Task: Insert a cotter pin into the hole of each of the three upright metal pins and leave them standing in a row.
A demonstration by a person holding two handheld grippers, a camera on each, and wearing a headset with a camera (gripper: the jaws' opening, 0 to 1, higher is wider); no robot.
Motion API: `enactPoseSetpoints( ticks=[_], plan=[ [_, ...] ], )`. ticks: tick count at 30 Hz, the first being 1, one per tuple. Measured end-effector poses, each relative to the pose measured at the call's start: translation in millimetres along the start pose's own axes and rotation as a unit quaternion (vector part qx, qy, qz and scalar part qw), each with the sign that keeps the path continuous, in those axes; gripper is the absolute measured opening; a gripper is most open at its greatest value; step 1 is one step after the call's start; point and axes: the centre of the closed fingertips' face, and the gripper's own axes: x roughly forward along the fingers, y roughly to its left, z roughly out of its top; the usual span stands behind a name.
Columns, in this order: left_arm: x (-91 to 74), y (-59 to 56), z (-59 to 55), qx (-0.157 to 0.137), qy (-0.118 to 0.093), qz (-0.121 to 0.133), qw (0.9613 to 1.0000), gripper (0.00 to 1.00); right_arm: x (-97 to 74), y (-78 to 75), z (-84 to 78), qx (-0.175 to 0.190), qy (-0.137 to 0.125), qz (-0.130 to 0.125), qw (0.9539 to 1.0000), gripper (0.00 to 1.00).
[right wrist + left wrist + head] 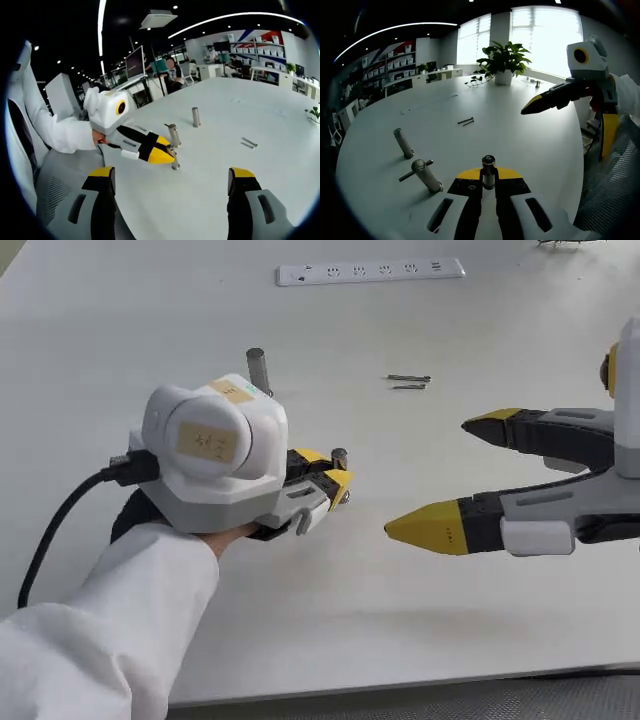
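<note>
My left gripper [335, 472] [488, 176] is shut on a short upright metal pin [340, 454] [488, 166] [175, 163] that stands on the white table. To its left stands a second pin [426, 175] [174, 134] with a cotter pin [413, 171] through its head. A third, bare pin [258, 368] [403, 143] [196, 116] stands farther off. Two loose cotter pins [408, 382] [466, 121] [248, 143] lie on the table beyond them. My right gripper [450, 477] [172, 180] hangs open and holds nothing, to the right of the held pin.
A white power strip [370, 272] lies at the far edge of the table [300, 570]. A potted plant [504, 60] stands at the table's far end. The table's near edge runs just below both grippers.
</note>
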Motion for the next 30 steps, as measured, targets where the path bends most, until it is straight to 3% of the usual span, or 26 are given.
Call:
enactPoseSetpoints(
  ticks=[6, 11, 14, 23, 26, 30],
  plan=[
    [1.4, -3.2, -1.8, 0.014, 0.0, 0.0, 0.9999, 0.07, 0.5, -0.7, -2.4, 0.003, 0.003, 0.001, 1.0, 0.91],
    [3.5, -4.4, -4.2, 0.011, 0.001, 0.007, 0.9999, 0.07, 0.9, 1.0, -2.4, 0.004, 0.002, 0.002, 1.0, 0.91],
    [3.8, -2.8, -8.1, -0.005, 0.003, 0.014, 0.9999, 0.07, 1.3, 0.9, -1.6, 0.005, 0.0, 0.002, 1.0, 0.91],
    [2.7, -4.8, -9.5, 0.01, -0.002, 0.023, 0.9997, 0.07, 3.7, 5.0, -0.4, 0.002, -0.004, 0.008, 1.0, 0.91],
    [3.7, -4.0, -8.3, -0.01, -0.005, 0.024, 0.9996, 0.07, 5.2, 3.7, -0.6, 0.004, -0.005, 0.006, 1.0, 0.91],
    [4.1, -4.3, -8.5, 0.003, -0.006, 0.026, 0.9996, 0.07, 5.7, 4.0, -0.8, 0.005, -0.008, 0.007, 0.9999, 0.91]
  ],
)
